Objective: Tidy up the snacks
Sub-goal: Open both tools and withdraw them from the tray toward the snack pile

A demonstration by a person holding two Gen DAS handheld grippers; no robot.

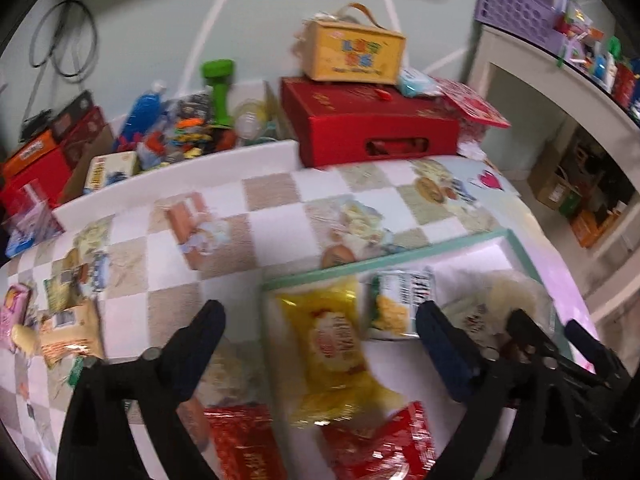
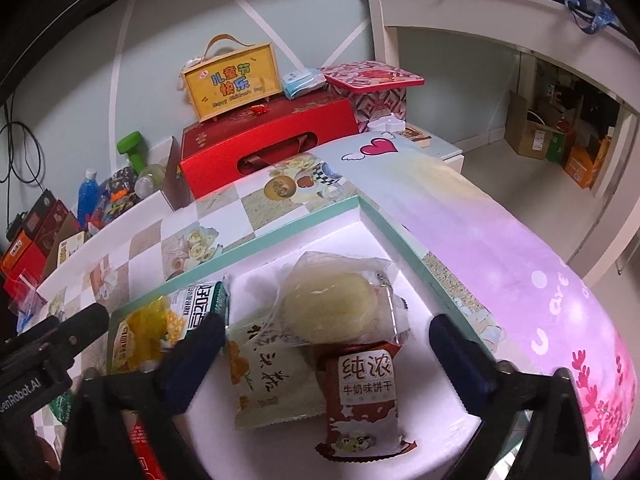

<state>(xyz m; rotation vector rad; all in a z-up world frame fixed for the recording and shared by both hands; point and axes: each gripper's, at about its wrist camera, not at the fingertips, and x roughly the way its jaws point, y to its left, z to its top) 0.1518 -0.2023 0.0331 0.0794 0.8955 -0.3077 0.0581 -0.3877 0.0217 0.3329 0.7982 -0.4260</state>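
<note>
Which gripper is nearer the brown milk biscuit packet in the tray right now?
Right. The right gripper hangs open directly over the brown milk biscuit packet, which lies between its fingers. The left gripper is off to that packet's left, open over the yellow snack packet.

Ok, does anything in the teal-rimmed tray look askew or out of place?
Mostly untidy stacking: the clear-wrapped round pale cake lies partly on the white flower-print packet and brown milk biscuit packet. Several snack packets lie outside the teal-rimmed white tray, on the checked tablecloth.
</note>
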